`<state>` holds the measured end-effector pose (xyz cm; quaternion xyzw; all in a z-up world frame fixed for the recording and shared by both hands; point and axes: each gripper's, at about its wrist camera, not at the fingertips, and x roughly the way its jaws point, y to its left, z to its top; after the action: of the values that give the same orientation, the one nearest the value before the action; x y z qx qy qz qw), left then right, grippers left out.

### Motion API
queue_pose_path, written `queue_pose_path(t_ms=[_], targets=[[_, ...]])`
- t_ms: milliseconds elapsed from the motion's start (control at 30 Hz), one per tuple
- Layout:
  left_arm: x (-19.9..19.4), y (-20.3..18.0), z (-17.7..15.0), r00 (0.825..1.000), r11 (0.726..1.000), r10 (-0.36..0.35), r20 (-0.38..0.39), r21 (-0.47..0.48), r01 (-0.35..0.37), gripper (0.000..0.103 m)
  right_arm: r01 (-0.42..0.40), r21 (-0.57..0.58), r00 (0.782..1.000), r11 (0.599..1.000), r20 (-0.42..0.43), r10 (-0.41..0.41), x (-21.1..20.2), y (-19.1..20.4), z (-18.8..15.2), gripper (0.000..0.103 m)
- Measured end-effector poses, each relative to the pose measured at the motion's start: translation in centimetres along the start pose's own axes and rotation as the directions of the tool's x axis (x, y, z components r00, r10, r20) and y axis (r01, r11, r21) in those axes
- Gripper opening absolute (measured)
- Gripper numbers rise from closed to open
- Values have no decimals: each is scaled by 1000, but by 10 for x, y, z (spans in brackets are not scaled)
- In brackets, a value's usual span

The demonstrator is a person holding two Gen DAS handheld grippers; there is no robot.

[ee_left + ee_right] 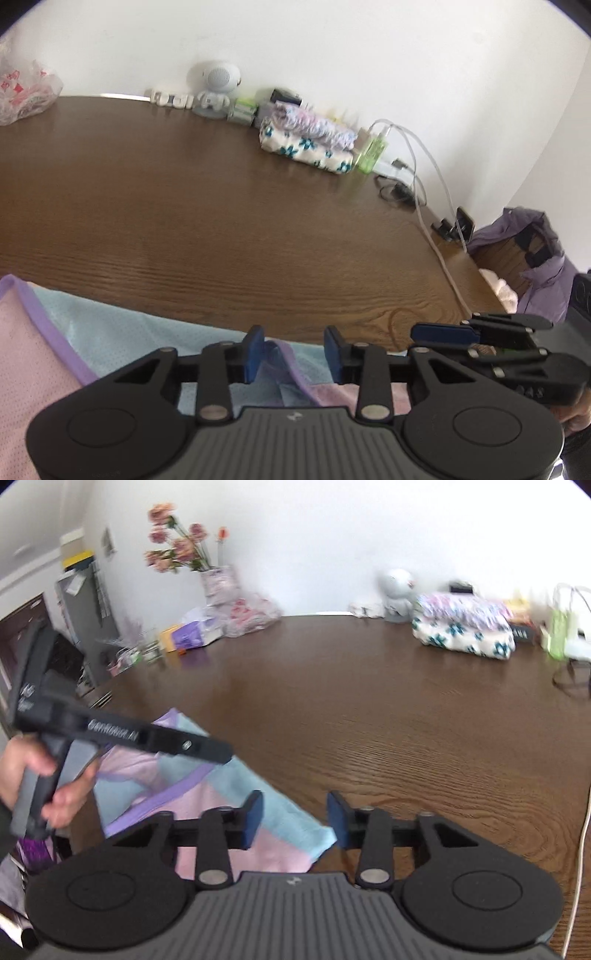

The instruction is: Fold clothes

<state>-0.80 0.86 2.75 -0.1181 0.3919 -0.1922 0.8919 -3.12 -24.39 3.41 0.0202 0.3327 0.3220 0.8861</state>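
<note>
A brown wooden table (pixel 369 720) is carrying a pink-and-blue mesh garment (pixel 229 794) at its near edge. Left gripper (pixel 294 352) and right gripper (pixel 295 818) are hovering spread. It looks light and floppy; best pinched along the purple trim (pixel 48 325).

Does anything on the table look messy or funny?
Yes, a bit. The pink and blue garment lies crumpled at the near edge of the table, one corner folded over, not yet folded neatly. White cables sprawl loose at the far right. The folded floral stack looks tidy.
</note>
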Motion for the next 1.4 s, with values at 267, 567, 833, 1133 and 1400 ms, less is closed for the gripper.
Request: queue_pose_path(t_ms=[267,567,833,1133,1400], targets=[[-2,16,-5,1000,996,0,28,-94,3,0,35,9,997,999,-69,-34,13,-2,-11,13],[-7,18,-12,998,992,33,54,-120,-26,1,77,10,997,997,2,-77,2,2,-10,14],[-11,15,-16,996,993,67,63,-105,-60,2,31,-35,997,999,-63,-33,28,12,-7,19],[-62,7,-21,991,989,-126,40,86,122,41,-96,-229,992,969,59,113,-47,50,-27,40],[-58,-7,-59,994,984,-84,-64,150,93,28,-70,-373,997,925,-44,57,-45,89,-71,33]])
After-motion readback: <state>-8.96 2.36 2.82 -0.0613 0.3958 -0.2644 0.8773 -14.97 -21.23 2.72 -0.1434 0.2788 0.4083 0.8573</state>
